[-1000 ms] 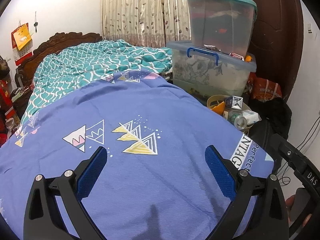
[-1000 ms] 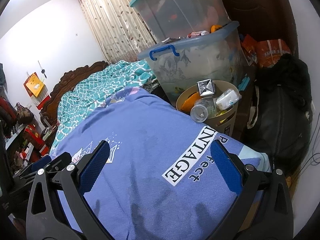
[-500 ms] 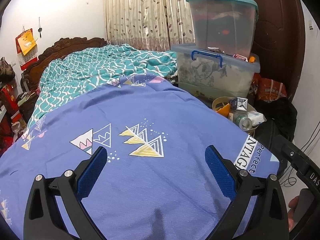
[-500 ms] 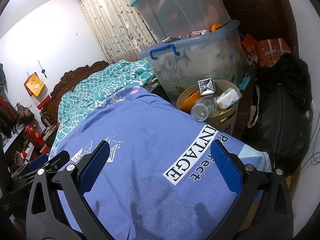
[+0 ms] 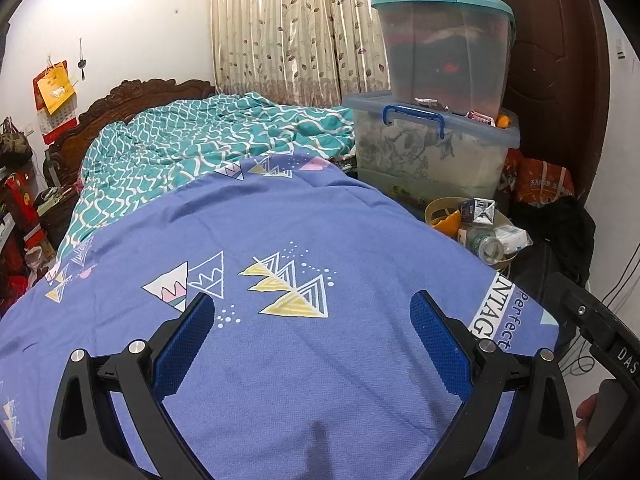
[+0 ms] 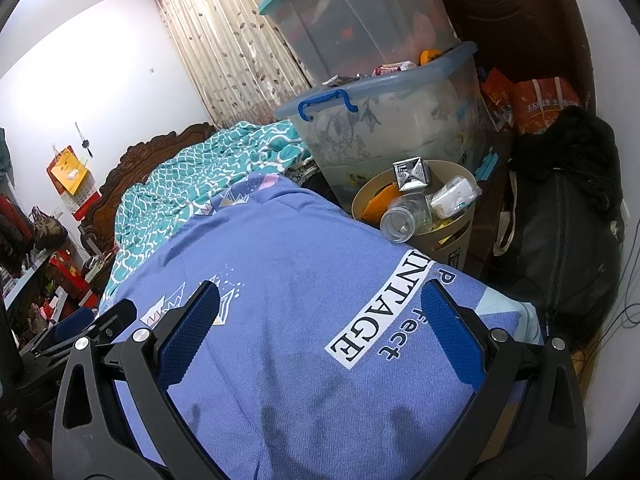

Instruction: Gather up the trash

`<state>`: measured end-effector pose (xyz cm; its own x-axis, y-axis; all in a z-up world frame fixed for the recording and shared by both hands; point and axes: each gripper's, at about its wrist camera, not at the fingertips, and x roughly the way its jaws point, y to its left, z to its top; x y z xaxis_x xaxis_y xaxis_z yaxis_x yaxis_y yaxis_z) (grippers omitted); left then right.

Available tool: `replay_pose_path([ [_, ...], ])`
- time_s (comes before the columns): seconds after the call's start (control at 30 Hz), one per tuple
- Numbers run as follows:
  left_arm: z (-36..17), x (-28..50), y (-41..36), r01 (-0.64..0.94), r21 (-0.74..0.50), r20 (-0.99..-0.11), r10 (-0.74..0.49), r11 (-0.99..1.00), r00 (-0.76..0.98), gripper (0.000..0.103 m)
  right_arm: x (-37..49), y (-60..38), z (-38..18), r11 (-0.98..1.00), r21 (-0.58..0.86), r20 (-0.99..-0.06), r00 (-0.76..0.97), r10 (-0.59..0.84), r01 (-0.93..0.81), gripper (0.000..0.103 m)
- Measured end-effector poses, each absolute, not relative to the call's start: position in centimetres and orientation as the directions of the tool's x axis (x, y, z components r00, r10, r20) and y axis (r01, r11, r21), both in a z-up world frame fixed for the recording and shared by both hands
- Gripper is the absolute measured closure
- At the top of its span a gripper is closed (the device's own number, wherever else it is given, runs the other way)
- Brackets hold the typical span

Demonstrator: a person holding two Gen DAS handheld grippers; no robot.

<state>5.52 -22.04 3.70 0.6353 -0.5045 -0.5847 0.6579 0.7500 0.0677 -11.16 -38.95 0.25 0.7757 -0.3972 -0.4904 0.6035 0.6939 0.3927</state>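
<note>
Left gripper (image 5: 312, 336): blue-padded black tongs spread wide, nothing between them, hovering over the bed.
Right gripper (image 6: 320, 332): same deal, pads wide apart and empty, angled toward the bin side.
Blue patterned bedsheet (image 5: 320, 248): bare under both tools, no litter on it that I can spot.
Round beige plastic wastebasket (image 6: 452, 236): tucked beside the bed's edge, so stuff drops in easily.
Trash: clear plastic bottle (image 6: 404, 220), silver carton (image 6: 412, 174) and white wrapper (image 6: 454, 196) piled at its top, looks mostly done.
</note>
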Motion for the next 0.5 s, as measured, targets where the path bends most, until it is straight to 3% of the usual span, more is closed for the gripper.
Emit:
replay_pose_path([
  [0.5, 3.48, 4.9, -22.89, 0.701, 0.056, -0.611, -0.531, 0.711, 0.587, 0.009, -11.6, -39.86, -0.52, 0.662, 0.422, -0.513, 0.765, -0.388, 0.619, 0.003],
])
